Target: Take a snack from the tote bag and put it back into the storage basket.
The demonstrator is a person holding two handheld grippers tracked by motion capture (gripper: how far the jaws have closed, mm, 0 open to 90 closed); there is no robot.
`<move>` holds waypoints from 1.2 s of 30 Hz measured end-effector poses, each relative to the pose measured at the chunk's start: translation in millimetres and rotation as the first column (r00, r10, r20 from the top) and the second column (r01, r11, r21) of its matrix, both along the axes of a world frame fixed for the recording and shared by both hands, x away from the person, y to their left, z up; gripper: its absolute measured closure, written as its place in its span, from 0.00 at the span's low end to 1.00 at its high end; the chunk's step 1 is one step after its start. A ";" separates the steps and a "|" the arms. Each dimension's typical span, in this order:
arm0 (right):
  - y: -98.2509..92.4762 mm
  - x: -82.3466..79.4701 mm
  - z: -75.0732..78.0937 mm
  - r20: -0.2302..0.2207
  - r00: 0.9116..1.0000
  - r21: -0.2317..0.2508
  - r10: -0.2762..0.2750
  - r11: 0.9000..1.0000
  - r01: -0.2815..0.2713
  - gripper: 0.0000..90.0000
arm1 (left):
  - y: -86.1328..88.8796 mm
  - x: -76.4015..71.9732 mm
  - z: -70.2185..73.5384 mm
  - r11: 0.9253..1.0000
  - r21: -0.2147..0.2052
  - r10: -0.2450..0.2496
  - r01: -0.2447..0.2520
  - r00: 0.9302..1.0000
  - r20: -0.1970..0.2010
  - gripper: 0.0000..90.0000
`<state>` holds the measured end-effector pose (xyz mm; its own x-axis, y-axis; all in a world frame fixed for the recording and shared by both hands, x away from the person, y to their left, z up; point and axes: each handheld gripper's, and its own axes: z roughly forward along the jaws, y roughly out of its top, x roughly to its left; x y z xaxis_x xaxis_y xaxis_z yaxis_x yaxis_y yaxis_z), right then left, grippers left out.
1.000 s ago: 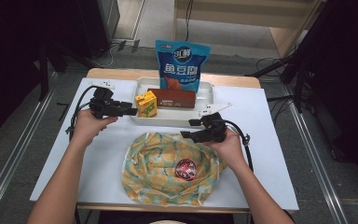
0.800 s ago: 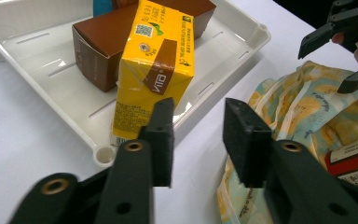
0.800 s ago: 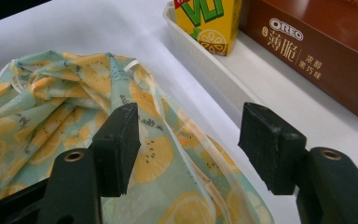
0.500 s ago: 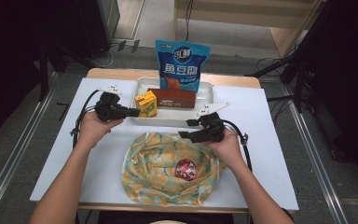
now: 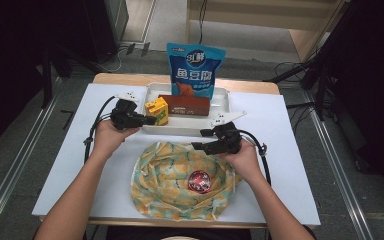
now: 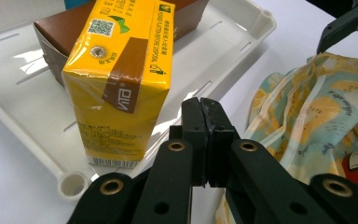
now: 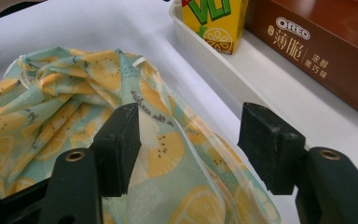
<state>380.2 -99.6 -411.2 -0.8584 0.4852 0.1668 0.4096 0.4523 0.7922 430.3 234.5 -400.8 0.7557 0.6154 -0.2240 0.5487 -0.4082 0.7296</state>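
Note:
A yellow drink carton (image 5: 157, 110) (image 6: 121, 79) stands at the left end of a white tray (image 5: 180, 128), beside a brown Oreo box (image 5: 185, 105) (image 7: 317, 51). My left gripper (image 5: 149, 120) (image 6: 204, 109) is shut with nothing between its pads, its tip at the tray's near rim just right of the carton. My right gripper (image 5: 196, 146) (image 7: 189, 140) is open over the far edge of a lemon-print cloth bag (image 5: 180, 185) (image 7: 51, 116). The cloth lies under the jaws and the pads do not press on it.
A blue snack bag (image 5: 195, 70) stands upright behind the tray. A round red item (image 5: 199, 181) lies on the cloth bag. A white mat (image 5: 70, 165) covers the table, with bare room at its left and right sides.
The left gripper's jaws have closed on nothing, and it has slid a little right toward the carton and tray. The right gripper has stayed where it was.

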 end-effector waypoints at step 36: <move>-2.3 0.3 -0.7 -0.009 1.000 0.009 -0.001 1.000 0.001 0.43 | 4.8 6.4 -7.3 0.999 0.019 0.034 -0.034 0.999 -0.012 0.99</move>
